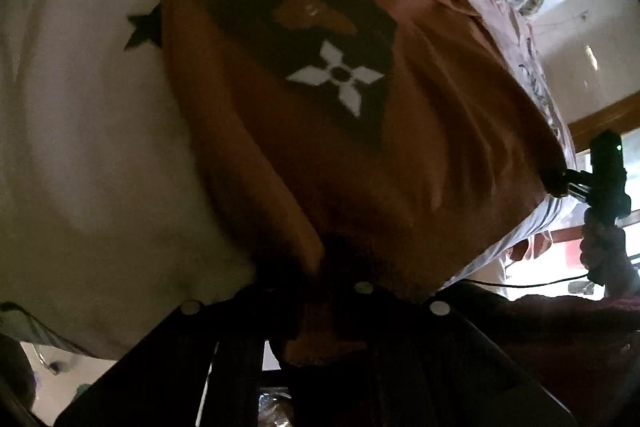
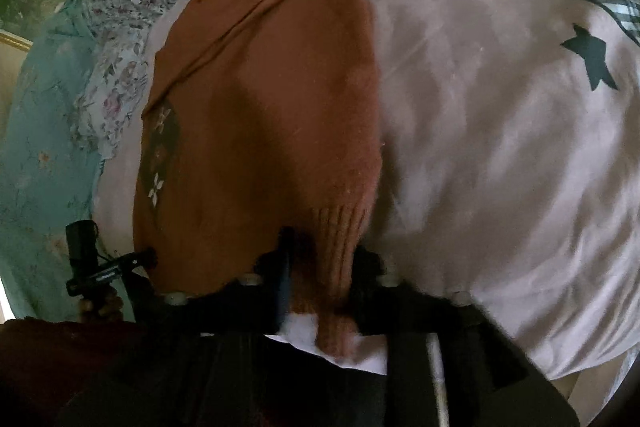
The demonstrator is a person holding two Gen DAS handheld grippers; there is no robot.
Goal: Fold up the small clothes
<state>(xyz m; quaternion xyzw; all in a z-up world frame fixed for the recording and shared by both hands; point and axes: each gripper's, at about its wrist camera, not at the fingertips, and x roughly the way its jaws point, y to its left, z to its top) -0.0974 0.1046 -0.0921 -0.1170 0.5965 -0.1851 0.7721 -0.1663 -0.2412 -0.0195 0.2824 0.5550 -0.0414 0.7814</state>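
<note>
The left gripper was clamped on the near hem of a rust-brown sweater bearing a dark emblem with a white four-petal flower. The sweater lay over a pale star-printed bedsheet, with the right gripper pinching its far corner.

No readable text anywhere. Just a white four-petal flower emblem on the brown sweater.

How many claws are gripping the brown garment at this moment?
2. The left claw pinches the brown garment at its near hem; the right claw pinches the ribbed hem at the opposite corner. Both lie over the pink bedsheet.
</note>
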